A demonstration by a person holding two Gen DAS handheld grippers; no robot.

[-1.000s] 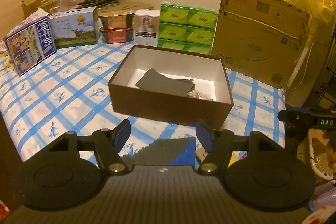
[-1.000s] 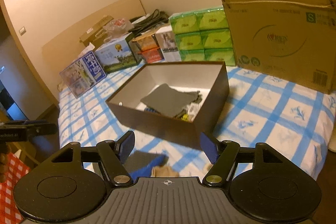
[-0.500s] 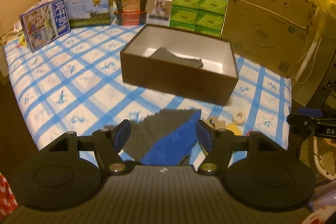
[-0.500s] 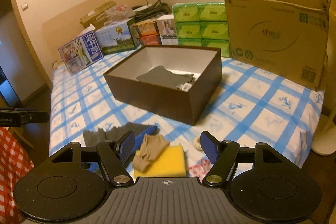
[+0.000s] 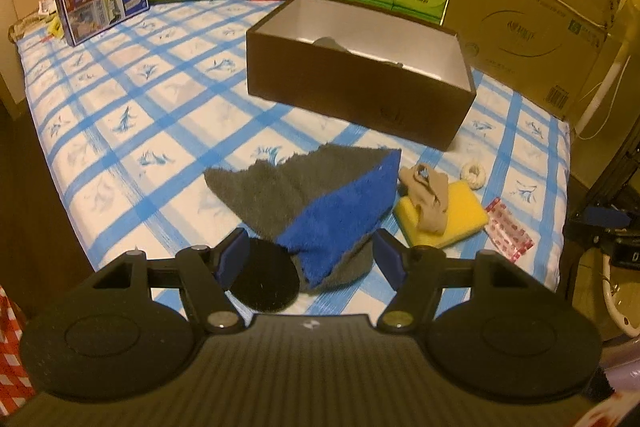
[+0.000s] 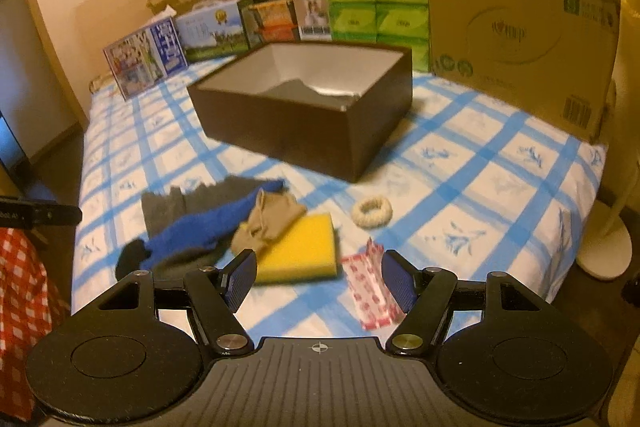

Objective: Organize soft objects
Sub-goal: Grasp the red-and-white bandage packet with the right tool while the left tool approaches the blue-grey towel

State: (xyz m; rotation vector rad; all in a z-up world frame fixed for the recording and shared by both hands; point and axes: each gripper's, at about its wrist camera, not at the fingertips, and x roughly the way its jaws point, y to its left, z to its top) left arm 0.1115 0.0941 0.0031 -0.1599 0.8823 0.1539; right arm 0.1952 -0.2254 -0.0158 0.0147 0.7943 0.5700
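Blue-padded jaws of the left gripper [image 5: 310, 259] stand spread and empty just above the grey-and-blue towel [image 5: 320, 199], whose long axis runs away toward the brown box [image 5: 356, 87]. The right gripper [image 6: 318, 281] is spread too, nearer the yellow sponge [image 6: 300, 247]. All lie on a blue-checked bed [image 5: 132, 115].

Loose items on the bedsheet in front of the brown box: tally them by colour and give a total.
Grey and blue: 1, the towel
Black: 1, the round pad
Tan: 1, the stocking
Yellow: 1, the sponge
Cream: 1, the ring
Red and white: 1, the packet
Total: 6
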